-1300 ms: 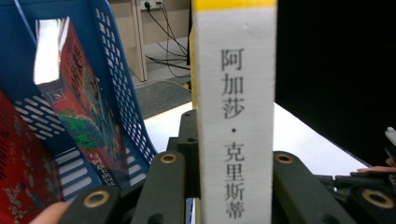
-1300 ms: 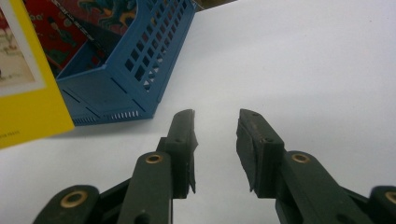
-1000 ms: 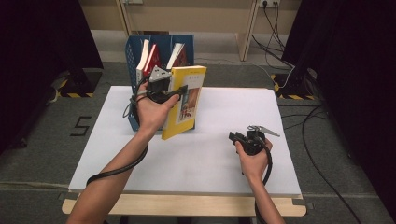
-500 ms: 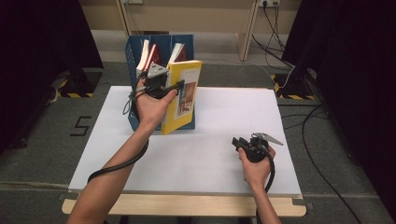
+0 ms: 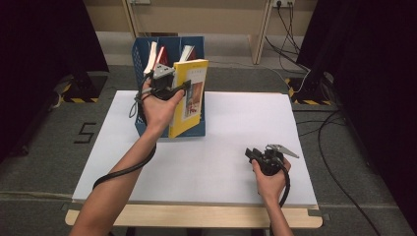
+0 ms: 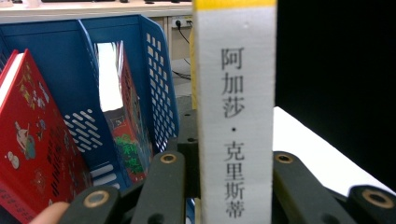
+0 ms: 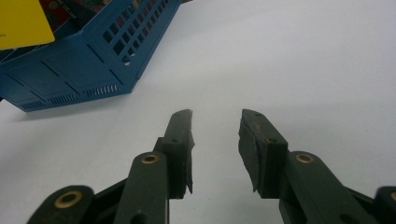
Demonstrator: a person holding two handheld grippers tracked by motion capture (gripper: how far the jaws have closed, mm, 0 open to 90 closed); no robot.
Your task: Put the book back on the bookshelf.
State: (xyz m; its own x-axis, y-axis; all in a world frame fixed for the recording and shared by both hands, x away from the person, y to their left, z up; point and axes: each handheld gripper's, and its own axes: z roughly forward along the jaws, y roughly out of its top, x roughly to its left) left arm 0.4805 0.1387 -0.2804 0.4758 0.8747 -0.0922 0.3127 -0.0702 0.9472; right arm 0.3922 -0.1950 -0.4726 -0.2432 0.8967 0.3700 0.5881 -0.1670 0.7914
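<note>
The left gripper [image 5: 184,88] clamps a yellow book [image 5: 189,98] by its white spine, holding it upright at the right front of the blue file rack [image 5: 194,130]. The rack is rigid plastic with perforated dividers, standing at the back left of the smooth white table [image 5: 236,142]. The left gripper view reads black printed characters down the spine [image 6: 233,116], and shows 2 glossy red books [image 6: 32,149] leaning in separate slots. The right gripper [image 7: 215,140] rests low over bare table at the right, well apart from the rack, its matte black jaws parted and holding nothing.
</note>
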